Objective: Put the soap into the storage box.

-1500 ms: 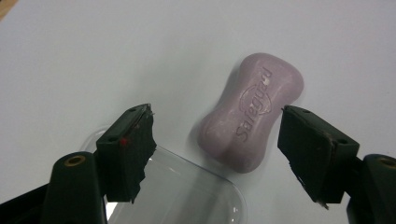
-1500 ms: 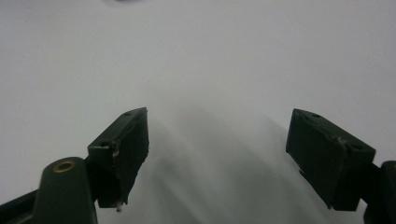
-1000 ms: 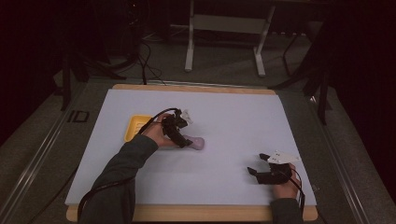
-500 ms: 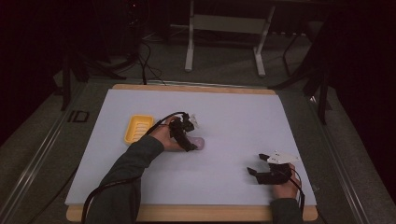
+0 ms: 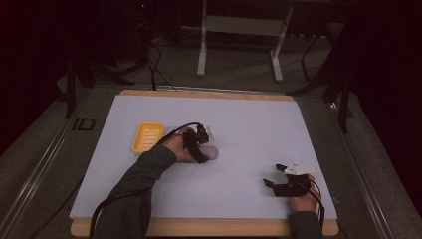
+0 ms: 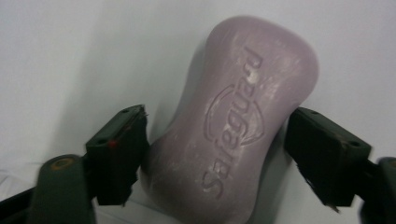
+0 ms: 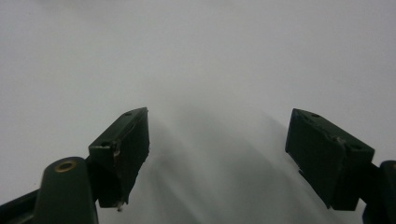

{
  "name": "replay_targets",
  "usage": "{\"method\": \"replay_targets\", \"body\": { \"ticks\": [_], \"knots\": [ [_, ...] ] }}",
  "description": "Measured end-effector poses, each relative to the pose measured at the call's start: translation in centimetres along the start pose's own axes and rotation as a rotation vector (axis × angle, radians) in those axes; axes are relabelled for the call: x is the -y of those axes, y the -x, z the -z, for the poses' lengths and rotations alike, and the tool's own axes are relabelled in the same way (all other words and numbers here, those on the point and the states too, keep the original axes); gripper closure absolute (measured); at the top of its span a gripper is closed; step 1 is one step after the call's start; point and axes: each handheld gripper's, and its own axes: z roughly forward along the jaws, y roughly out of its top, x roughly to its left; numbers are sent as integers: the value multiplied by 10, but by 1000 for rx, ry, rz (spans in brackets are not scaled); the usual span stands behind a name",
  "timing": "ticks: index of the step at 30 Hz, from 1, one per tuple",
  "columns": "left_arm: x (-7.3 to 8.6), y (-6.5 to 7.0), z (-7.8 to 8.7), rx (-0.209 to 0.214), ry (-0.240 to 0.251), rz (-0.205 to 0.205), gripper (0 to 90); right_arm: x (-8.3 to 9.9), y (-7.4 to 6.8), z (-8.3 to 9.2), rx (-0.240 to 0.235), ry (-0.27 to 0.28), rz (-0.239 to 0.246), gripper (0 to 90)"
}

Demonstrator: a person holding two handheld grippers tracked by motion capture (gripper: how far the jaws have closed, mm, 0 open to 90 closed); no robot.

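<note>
Lilac soap bar point(image 6: 233, 126) looks hard and slick; left claw point(image 6: 233, 154) straddles its narrower waist unclenched, right claw point(image 7: 233, 154) released

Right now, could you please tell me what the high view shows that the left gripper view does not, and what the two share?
High view alone: the yellow soap dish left of the left gripper, and the right gripper resting apart with jaws open. Left gripper view alone: the embossed lettering on the purple soap bar, and jaws open on either side of it. Both share the soap bar and the pale table.
</note>
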Motion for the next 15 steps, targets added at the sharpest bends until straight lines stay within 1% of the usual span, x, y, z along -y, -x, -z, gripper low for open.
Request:
{"method": "replay_targets", "body": {
  "ticks": [5, 6, 7, 8, 9, 10, 12, 13, 14, 15],
  "knots": [
    [-1, -1, 1, 7, 3, 16, 356, 0, 0, 0, 0, 0, 2, 213],
    [-1, -1, 1, 7, 3, 16, 356, 0, 0, 0, 0, 1, 2, 213],
    [-4, -1, 1, 11, -1, 22, 405, 0, 0, 0, 0, 0, 2, 214],
    [-6, -1, 1, 12, -9, 19, 428, 0, 0, 0, 0, 0, 1, 213],
    [-7, 0, 1, 14, -13, 29, 452, 0, 0, 0, 0, -1, 2, 213],
    [-8, 0, 1, 16, -23, 23, 466, 0, 0, -1, -1, -1, 3, 213],
    [-12, 0, 0, 23, -46, 23, 458, 0, 0, -1, 0, -3, 2, 213],
    [-13, 0, 0, 14, -54, 31, 433, 0, 0, -1, 0, -3, 3, 213],
    [-15, 0, -1, 8, -60, 30, 397, 0, 0, -1, 0, -4, 4, 214],
    [-16, -1, -1, 11, -65, 29, 378, 0, 0, -1, 0, -5, 4, 214]
  ]
}}
